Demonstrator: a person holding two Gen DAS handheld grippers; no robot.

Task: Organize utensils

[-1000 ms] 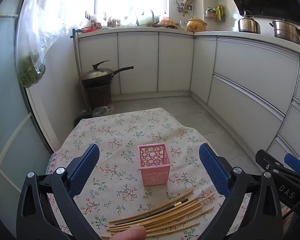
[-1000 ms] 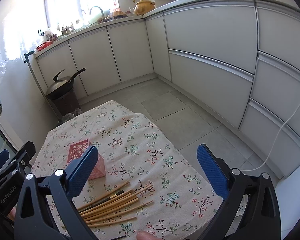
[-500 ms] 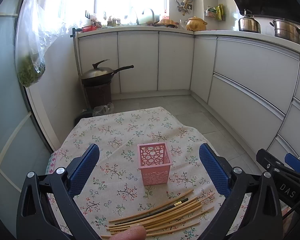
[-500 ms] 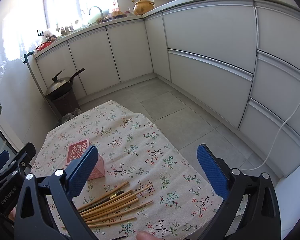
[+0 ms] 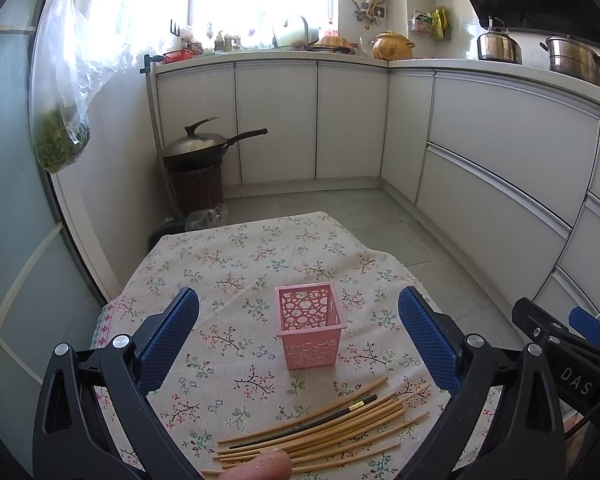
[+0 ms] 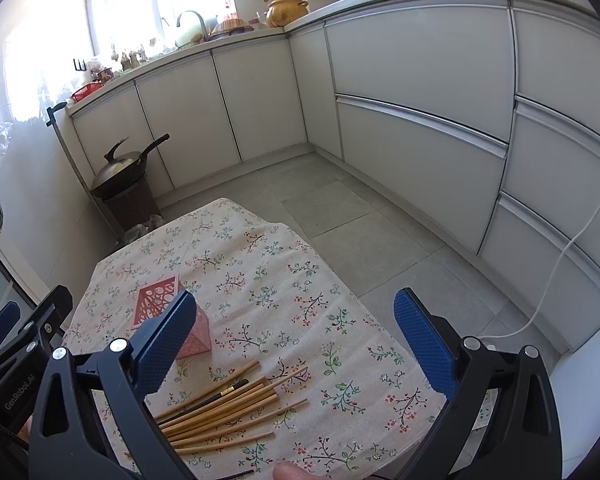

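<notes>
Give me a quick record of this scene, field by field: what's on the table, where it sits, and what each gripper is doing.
surface: table with floral cloth
holder: pink basket, upright, appears empty
utensils: chopsticks lying loose on the cloth, nearer the camera than the basket, not touching it
odd one: one dark chopstick among the wooden ones
left hand-held gripper: open, holding nothing, above the table
right hand-held gripper: open, holding nothing, above the table
progress: no chopstick in the basket yet
</notes>
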